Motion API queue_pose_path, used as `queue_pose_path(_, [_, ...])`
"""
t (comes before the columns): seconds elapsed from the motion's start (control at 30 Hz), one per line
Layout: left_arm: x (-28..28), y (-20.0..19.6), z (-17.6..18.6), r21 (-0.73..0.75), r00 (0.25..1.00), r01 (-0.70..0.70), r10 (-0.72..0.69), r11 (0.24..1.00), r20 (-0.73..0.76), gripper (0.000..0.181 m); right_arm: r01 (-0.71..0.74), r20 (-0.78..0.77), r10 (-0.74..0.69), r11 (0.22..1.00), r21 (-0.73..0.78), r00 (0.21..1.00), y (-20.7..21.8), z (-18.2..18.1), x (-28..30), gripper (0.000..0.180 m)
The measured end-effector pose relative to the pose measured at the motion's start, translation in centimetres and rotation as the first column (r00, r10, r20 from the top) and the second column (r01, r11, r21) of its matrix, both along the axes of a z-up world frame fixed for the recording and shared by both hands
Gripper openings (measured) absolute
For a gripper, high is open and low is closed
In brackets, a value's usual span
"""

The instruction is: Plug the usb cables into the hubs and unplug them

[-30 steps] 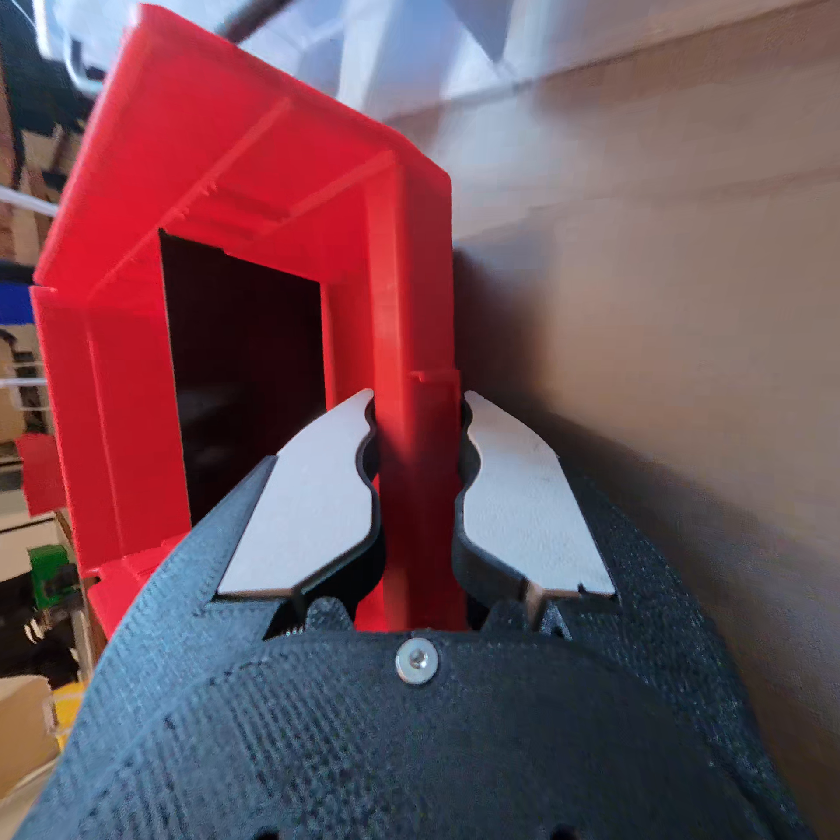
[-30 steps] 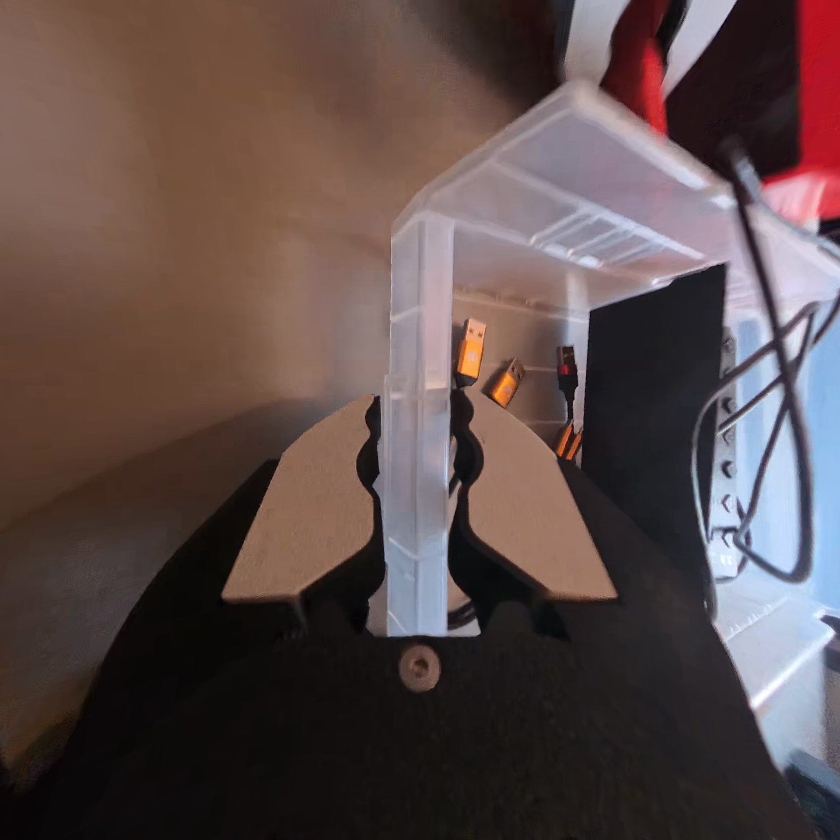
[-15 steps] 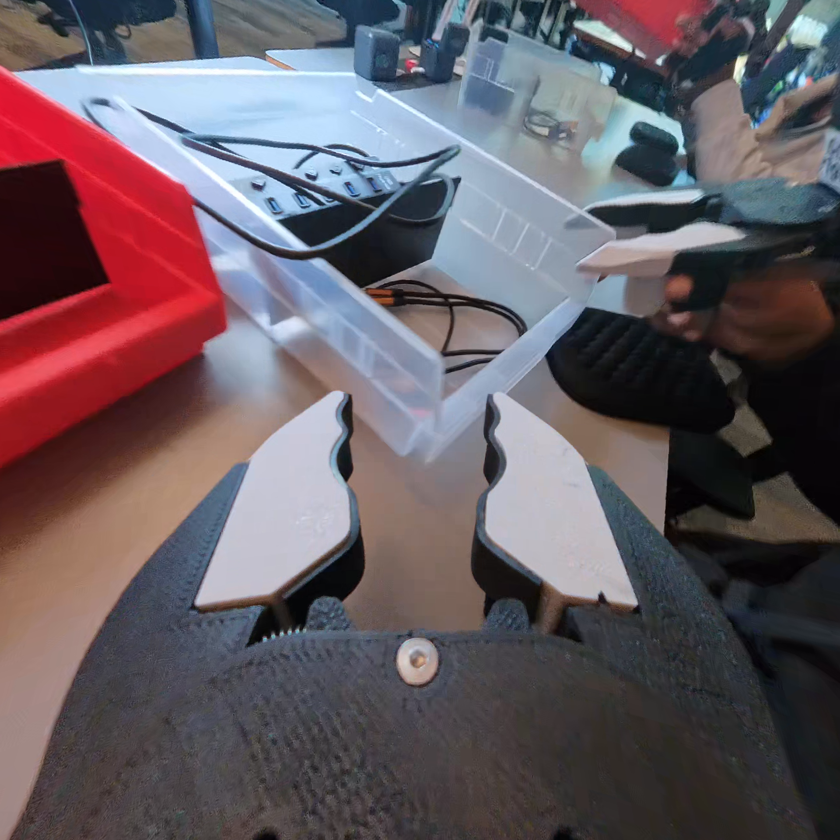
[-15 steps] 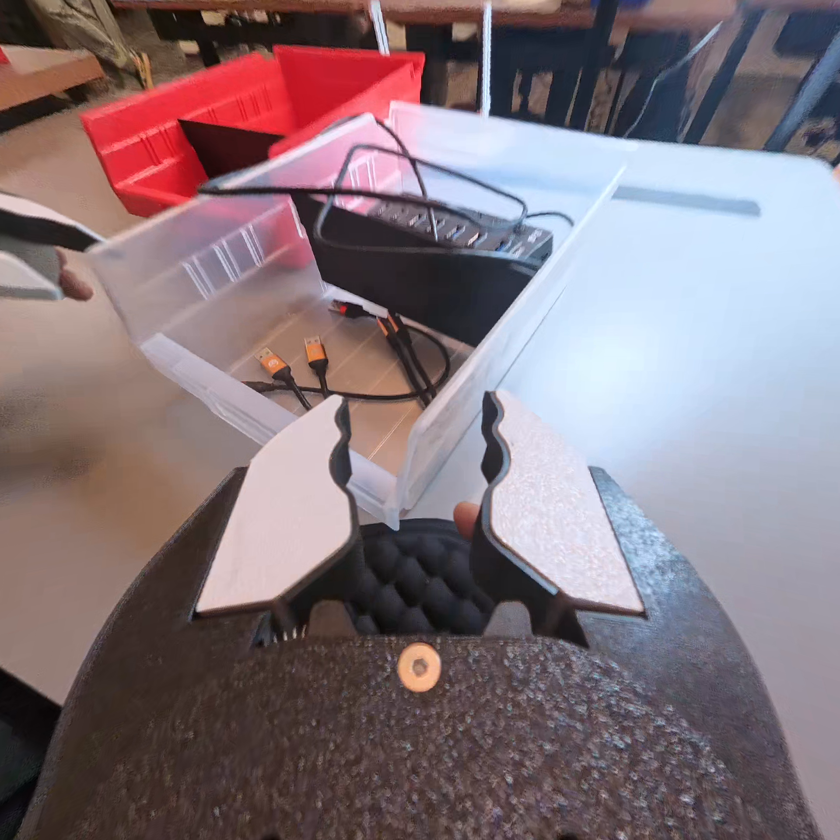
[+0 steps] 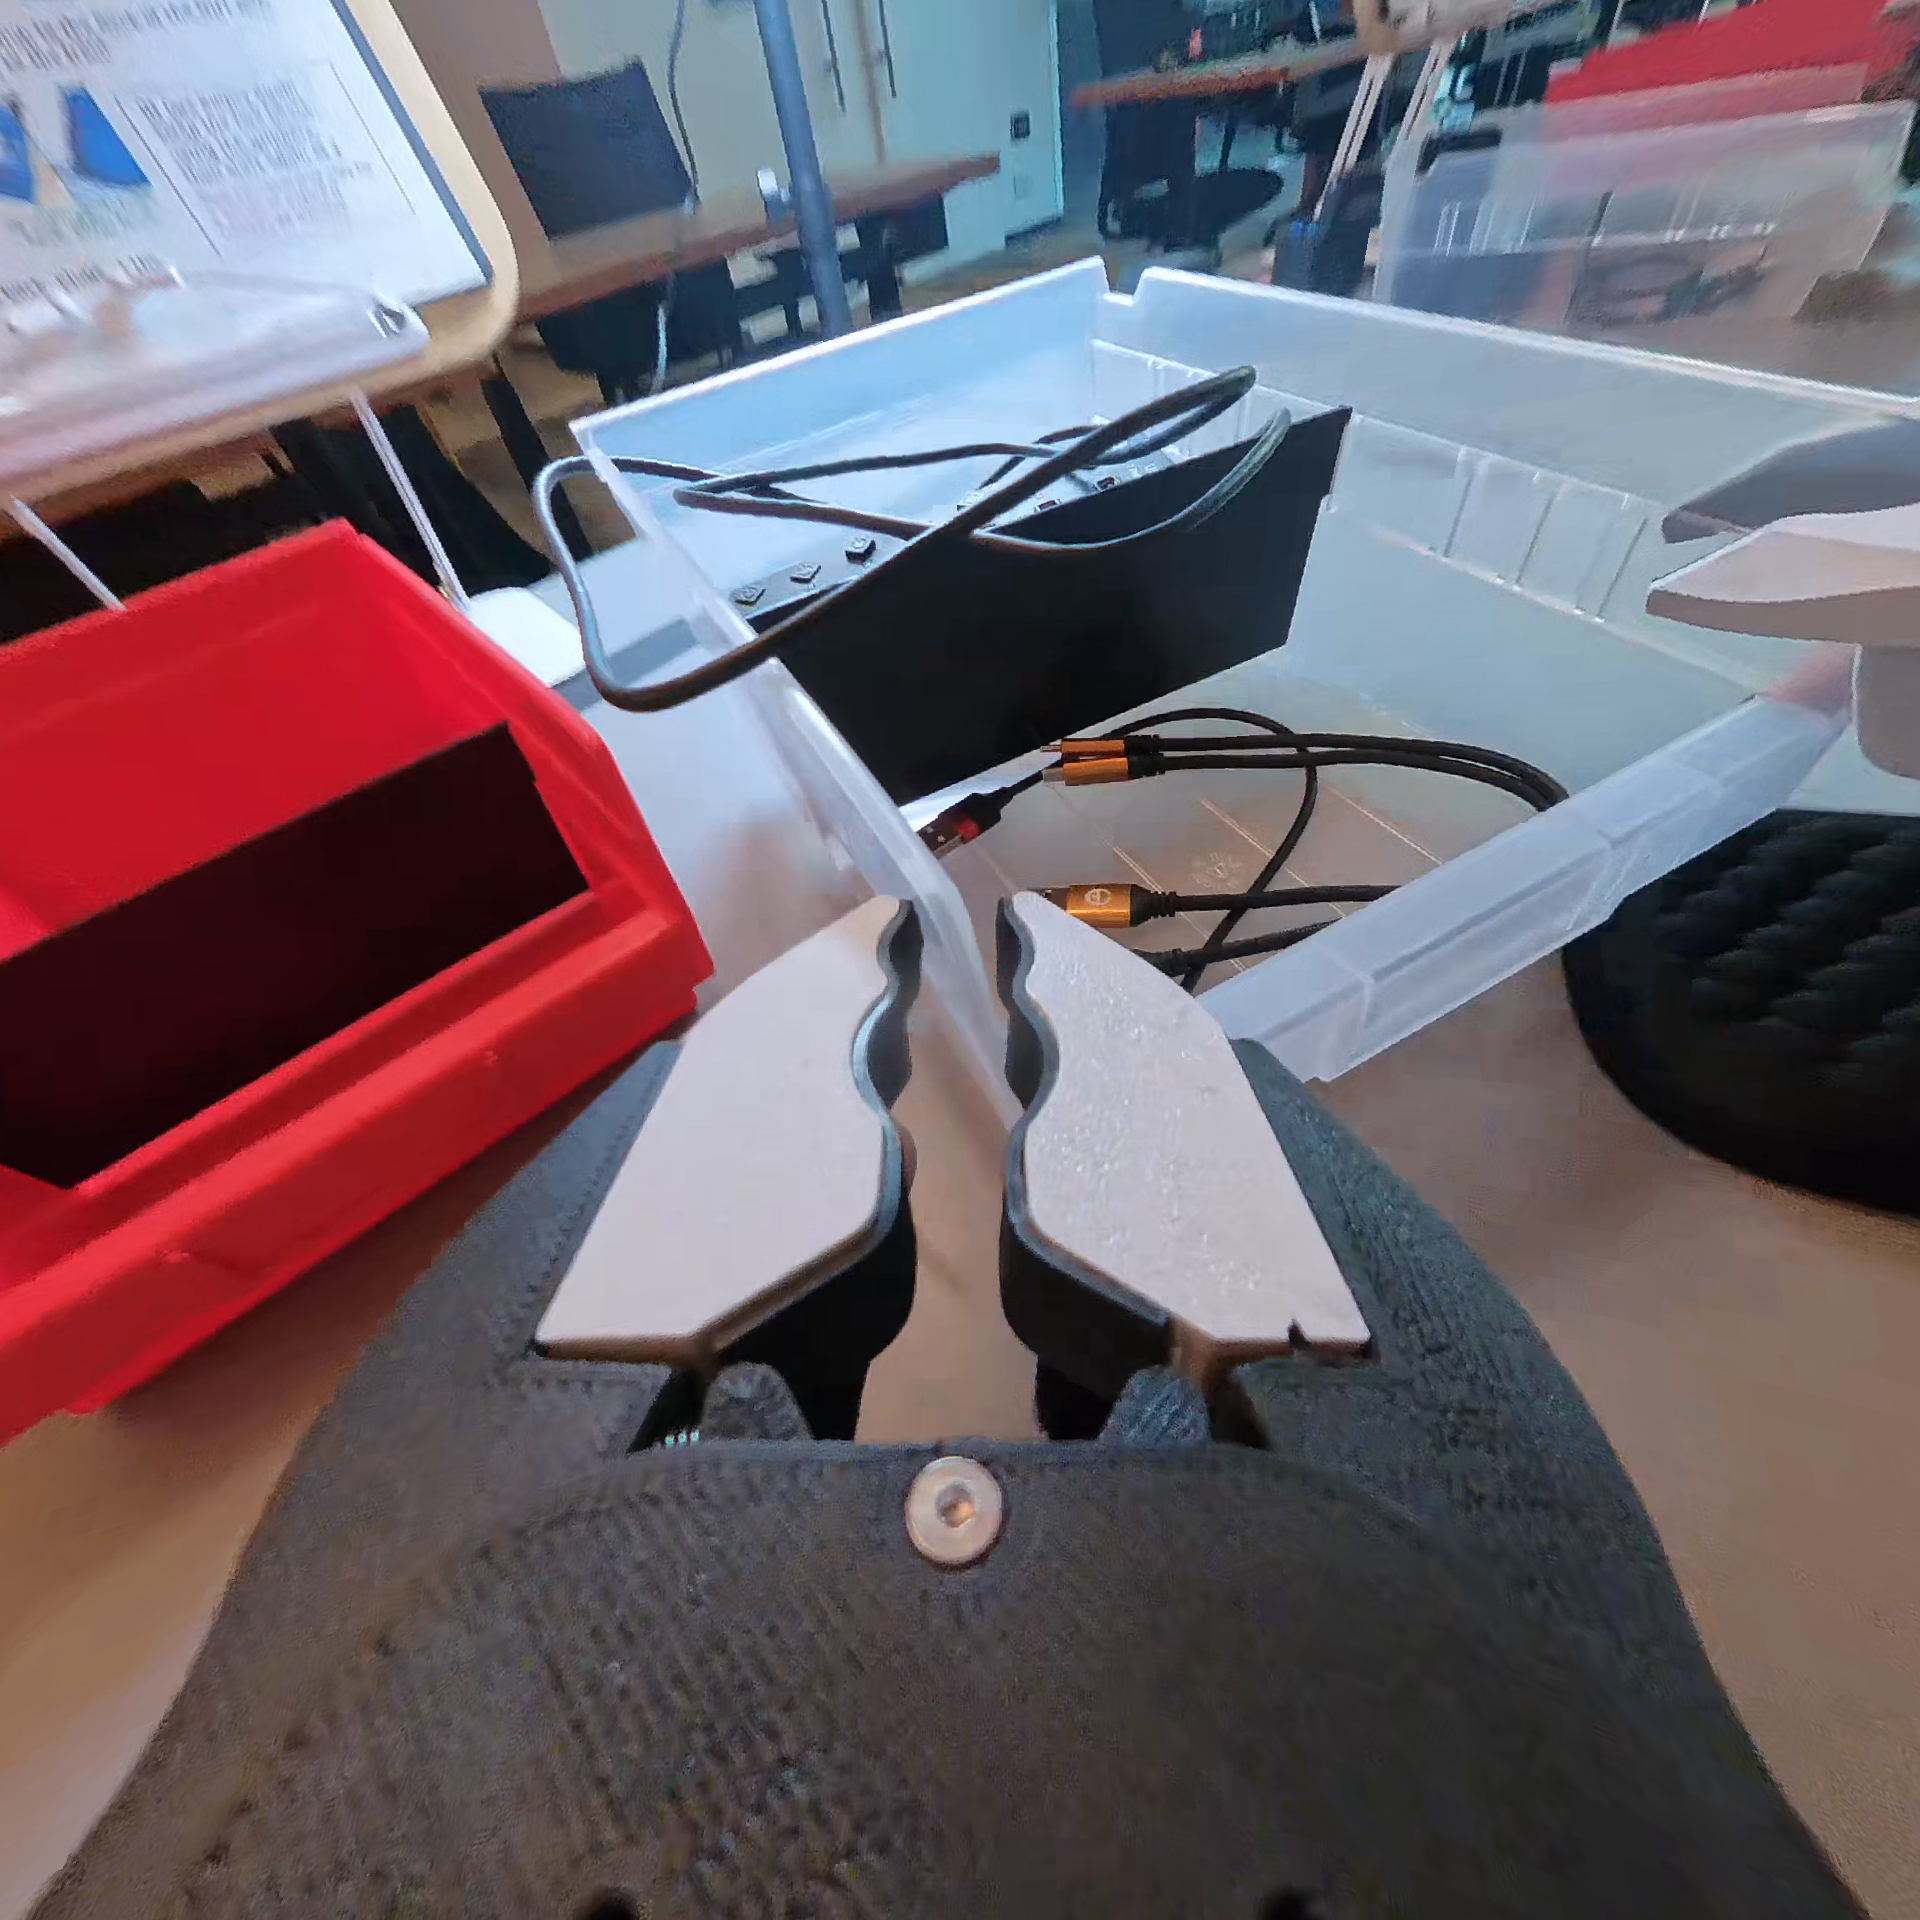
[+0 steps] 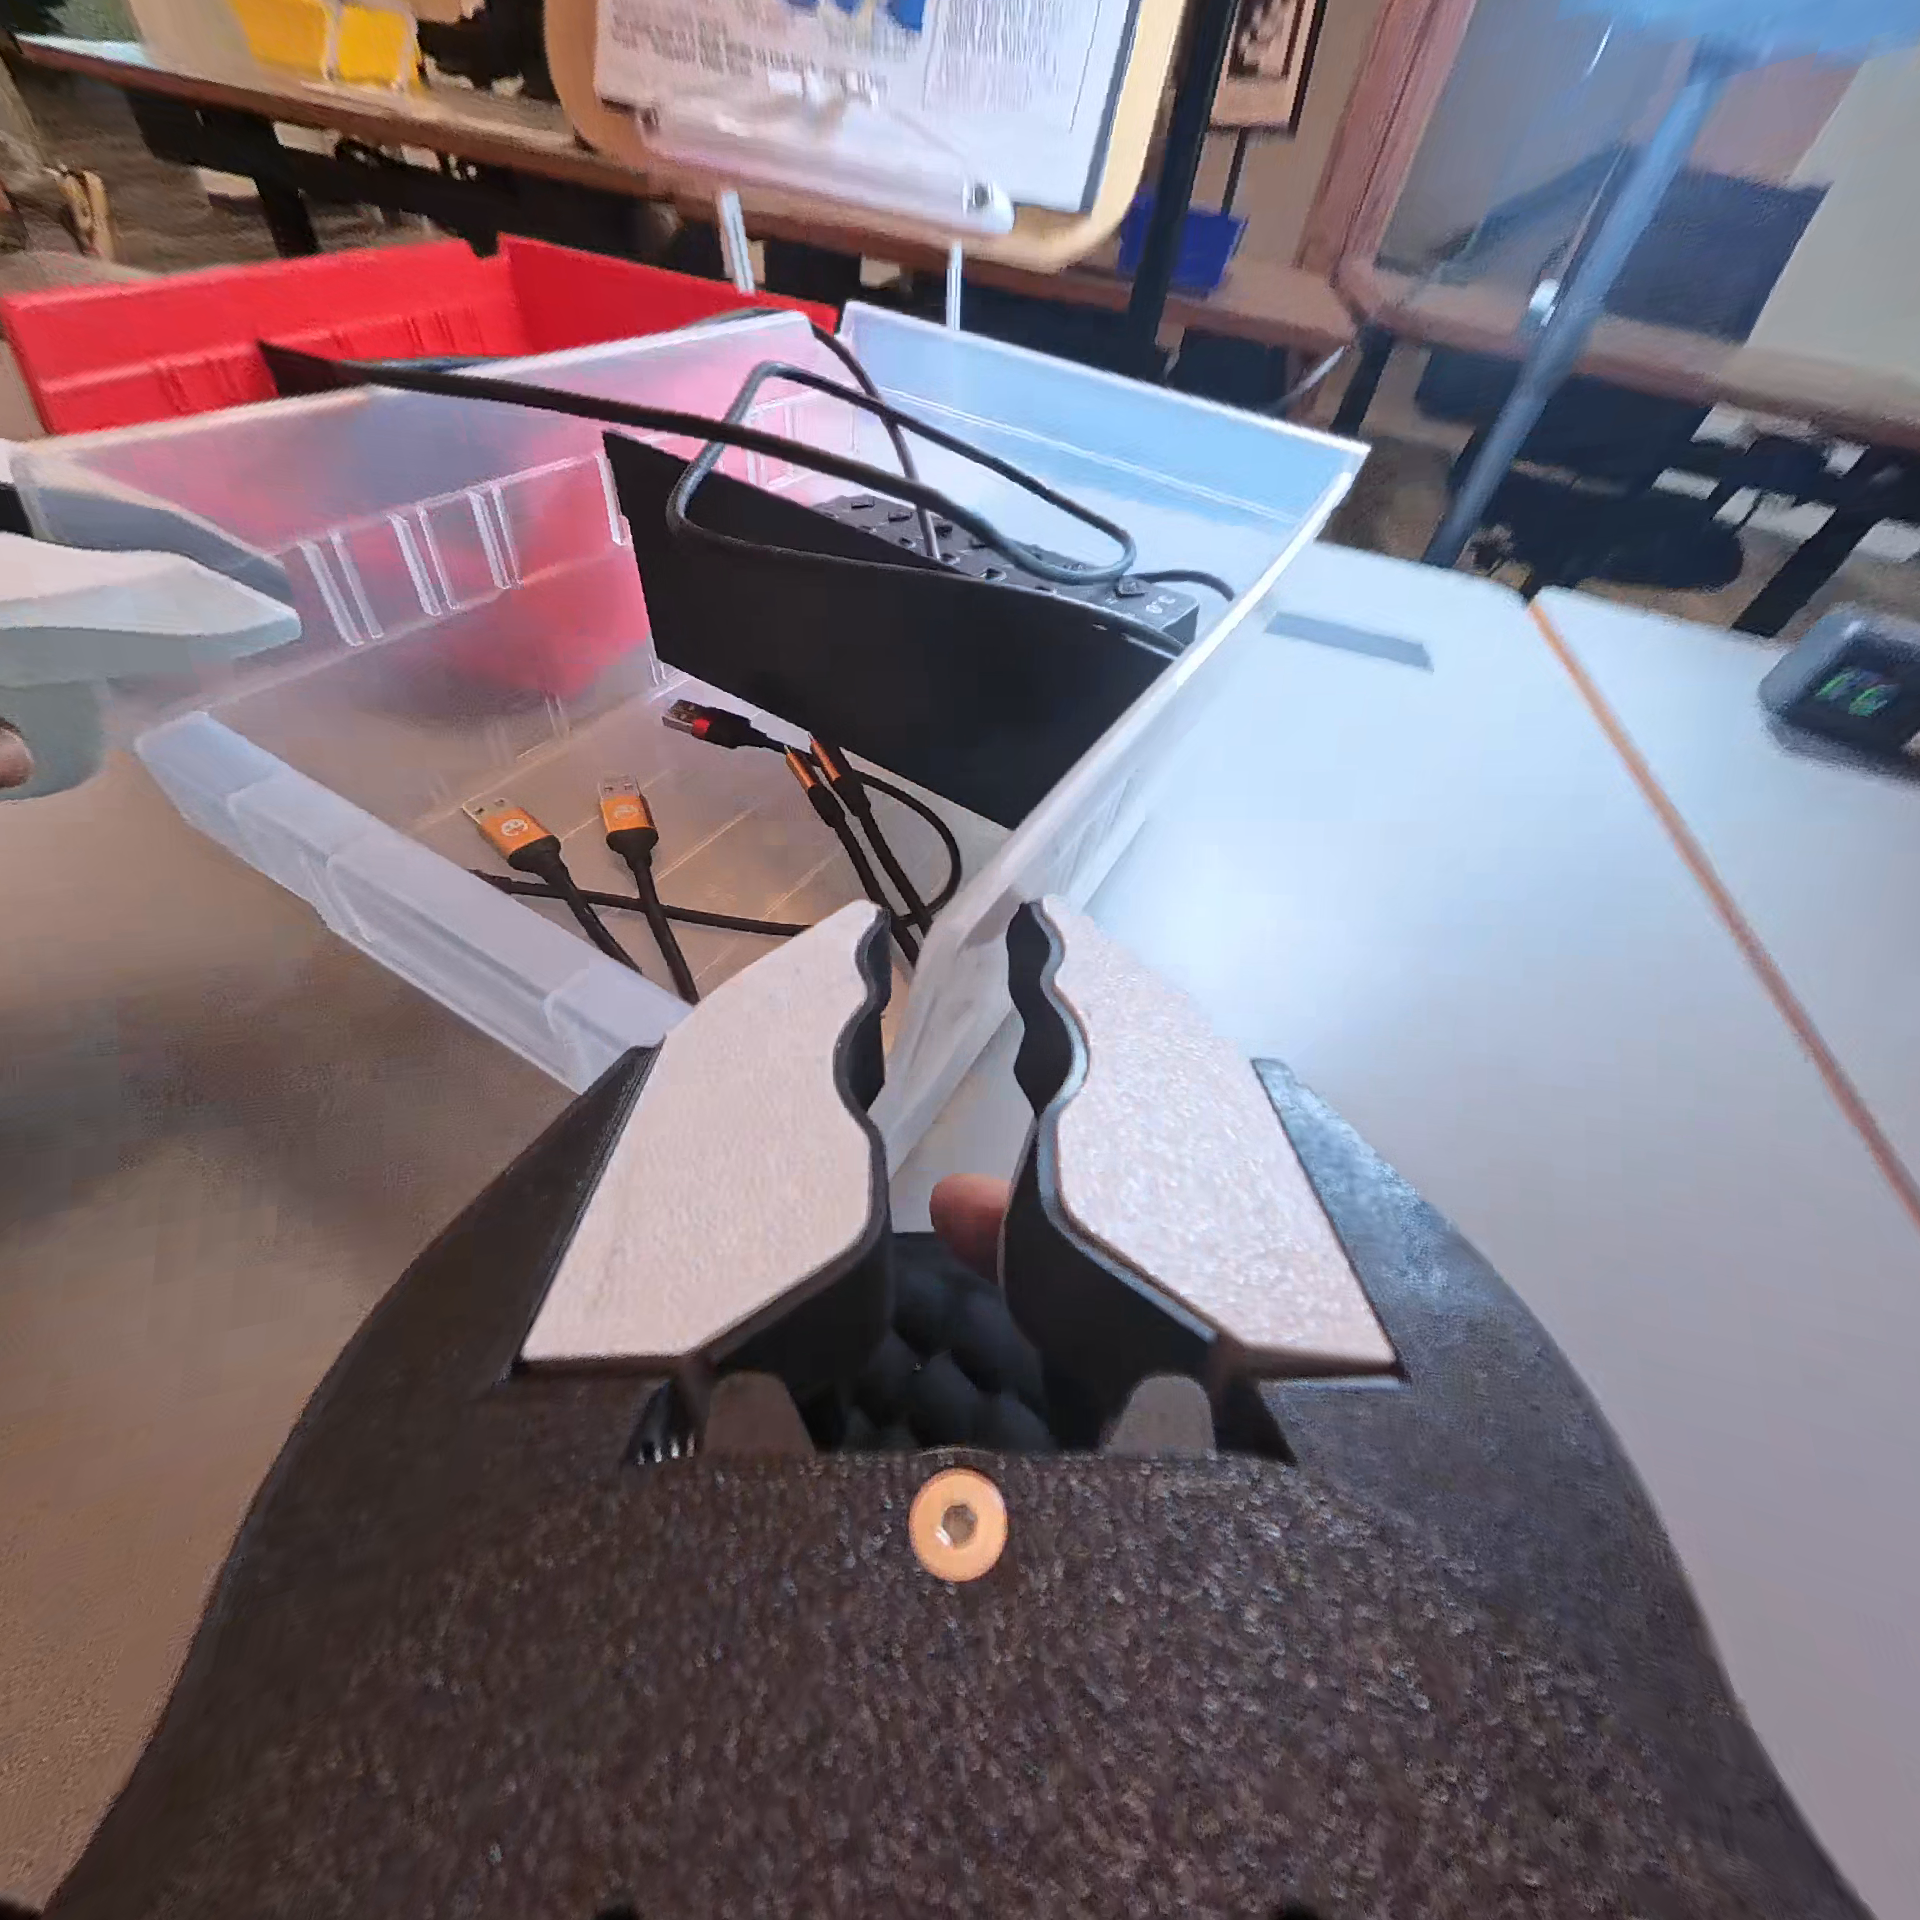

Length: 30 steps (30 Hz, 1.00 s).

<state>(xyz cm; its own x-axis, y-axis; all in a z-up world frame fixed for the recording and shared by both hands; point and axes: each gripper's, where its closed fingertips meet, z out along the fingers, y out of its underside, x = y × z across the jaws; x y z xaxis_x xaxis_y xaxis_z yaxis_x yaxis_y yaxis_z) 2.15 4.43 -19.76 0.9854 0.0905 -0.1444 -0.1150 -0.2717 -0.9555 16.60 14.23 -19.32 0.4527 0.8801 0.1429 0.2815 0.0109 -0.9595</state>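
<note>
A clear plastic bin (image 5: 1455, 935) sits on the table and also shows in the right wrist view (image 6: 416, 904). It holds a black USB hub (image 5: 800, 571) (image 6: 997, 551) behind a black divider card (image 5: 1039, 665), with a black cord looped over it. Loose USB cables lie on the bin floor, with orange plugs (image 5: 1101, 904) (image 6: 509, 826) and a red-and-black plug (image 5: 956, 826) (image 6: 707, 724). My left gripper (image 5: 956, 920) is shut on the bin's left wall near the front corner. My right gripper (image 6: 948, 920) is shut on the bin's right wall.
A red bin (image 5: 312, 935) (image 6: 260, 332) with a black card stands left of the clear bin. A black dimpled pad (image 5: 1766, 1018) lies at the front right. A sign board (image 6: 862, 104) hangs above. A small device (image 6: 1849, 686) sits on the right table. My right fingertips sit around 20 centimetres from my left ones.
A second ago my left gripper held the red bin and my right the clear bin, both tipped up. Both let go with the bins on the table, then closed on the clear bin's side walls.
</note>
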Motion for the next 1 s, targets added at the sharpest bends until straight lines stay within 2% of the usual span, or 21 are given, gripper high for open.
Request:
queue_pose_path(0.13, [-0.3, -3.0, 5.6, 0.116, 0.998, -0.036, 0.041, 0.993, -0.042, 0.013, -0.048, -0.063, 0.056, 0.991, 0.125, 0.996, -2.7, 5.6, -0.3, 0.019])
queue_pose_path(0.27, [-3.0, -8.4, 10.8, 0.208, 0.984, -0.140, 0.159, 0.968, -0.075, 0.010, -0.140, -0.132, 0.171, 0.966, 0.216, 0.976, -7.2, 10.3, -3.4, 0.019])
queue_pose_path(0.43, [-8.6, -17.5, 13.0, 0.224, 0.928, -0.338, 0.363, 0.914, -0.081, 0.009, -0.340, -0.166, 0.375, 0.918, 0.204, 0.912, -13.9, 12.2, -11.2, 0.020])
queue_pose_path(0.6, [-15.0, -26.9, 11.4, 0.176, 0.831, -0.537, 0.554, 0.825, -0.057, 0.008, -0.537, -0.143, 0.555, 0.830, 0.147, 0.819, -21.1, 10.1, -20.6, 0.021])
queue_pose_path(0.73, [-19.4, -32.0, 9.4, 0.142, 0.768, -0.630, 0.639, 0.763, -0.028, 0.007, -0.644, -0.109, 0.649, 0.761, 0.081, 0.753, -25.6, 6.7, -26.7, 0.022])
queue_pose_path(0.87, [-22.8, -33.5, 6.1, 0.128, 0.734, -0.672, 0.679, 0.730, -0.017, 0.007, -0.673, -0.054, 0.674, 0.738, 0.039, 0.736, -26.9, 2.3, -31.0, 0.021])
queue_pose_path(1.0, [-24.4, -32.5, 2.3, 0.110, 0.745, -0.667, 0.665, 0.737, 0.060, 0.007, -0.657, -0.003, 0.657, 0.754, 0.022, 0.754, -26.1, -0.9, -31.9, 0.022])
